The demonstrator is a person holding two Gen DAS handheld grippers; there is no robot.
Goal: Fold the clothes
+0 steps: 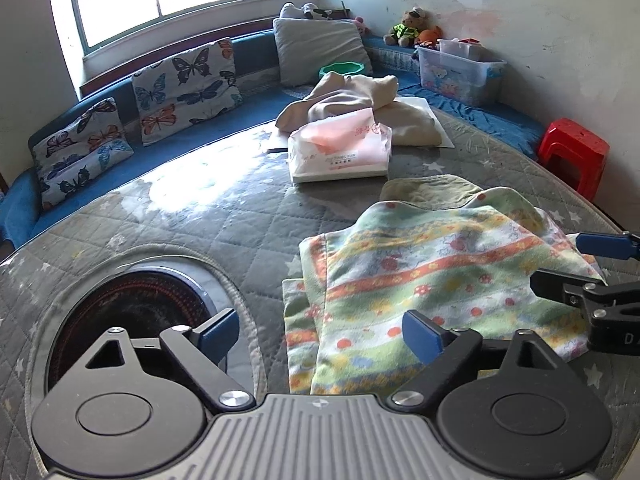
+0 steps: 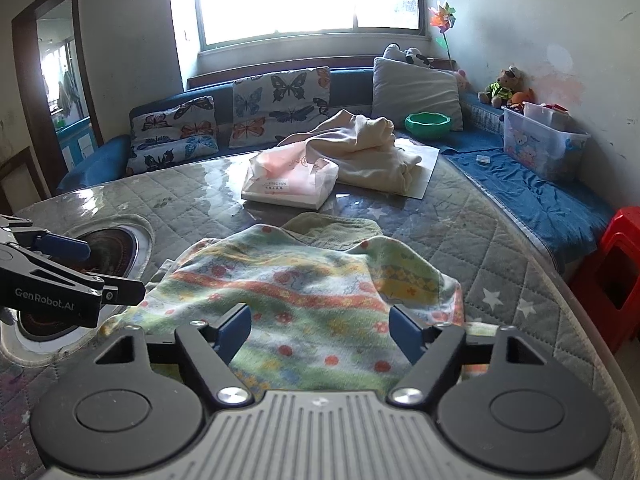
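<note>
currently, the patterned garment [image 1: 432,276] lies on the grey quilted table cover [image 1: 168,216], partly folded, with a fold edge along its left side in the left wrist view and a second layer of the same cloth showing beneath that edge. its print shows orange, green and yellow bands with small red dots. a pale green cloth [image 1: 430,190] lies under its far edge.

left gripper [image 1: 320,336]: fingers spread, blue pads well apart. the right-hand pad [image 1: 420,336] stands over the garment; the left-hand pad stands over the round dark hotplate recess [image 1: 132,316] set into the table. whether either pad touches the cloth cannot be told. nothing is pinched between the pads.

right gripper [image 2: 320,330]: fingers spread, both blue pads over the near part of the garment. cloth lies in the gap between them, but the pads do not press on it. in the left wrist view this gripper enters from the right edge, its fingers at the garment's right side.

beyond the garment, near the table centre, lies a tissue pack [image 1: 340,152] in pink and white wrapping. behind it, a cream garment [image 1: 360,108] lies crumpled on a white sheet [image 2: 424,172]. a green bowl [image 2: 427,125] sits on the blue bench [image 2: 532,192] past the table. butterfly cushions [image 2: 280,104] lean along the bench under the window, a clear storage box [image 2: 540,148] stands at the right wall, and a red stool [image 2: 616,272] stands beside the table.
</note>
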